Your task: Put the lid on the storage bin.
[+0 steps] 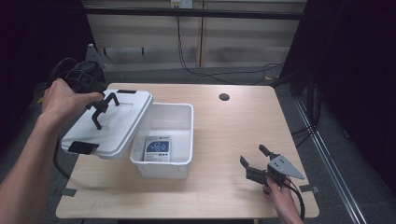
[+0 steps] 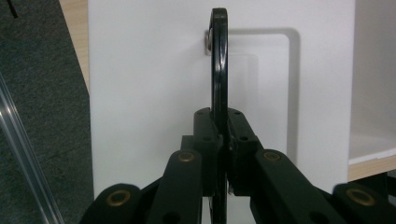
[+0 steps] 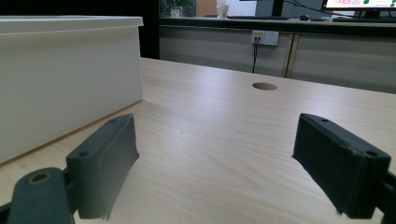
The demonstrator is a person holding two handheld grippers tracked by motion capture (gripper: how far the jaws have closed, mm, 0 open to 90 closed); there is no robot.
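Left tool (image 2: 223,140) clamps the lid's (image 1: 122,116) black handle (image 2: 218,60); rigid, light plastic, probably best carried there. Right tool (image 1: 255,160) gapes, empty, over the bench (image 1: 233,130).

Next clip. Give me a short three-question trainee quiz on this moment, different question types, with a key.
1. True or false: the left gripper is shut on the lid's handle.
2. Multiple choice: where is the lid? A) latched shut on the box B) lifted and tilted over the box's left edge C) flat on the table at the right.
3. Fill in: the right gripper, near the table's front right, has its fingers ____.

Key: 1 true. 2 B; the box stands uncovered with a printed item inside. 3 open, holding nothing.
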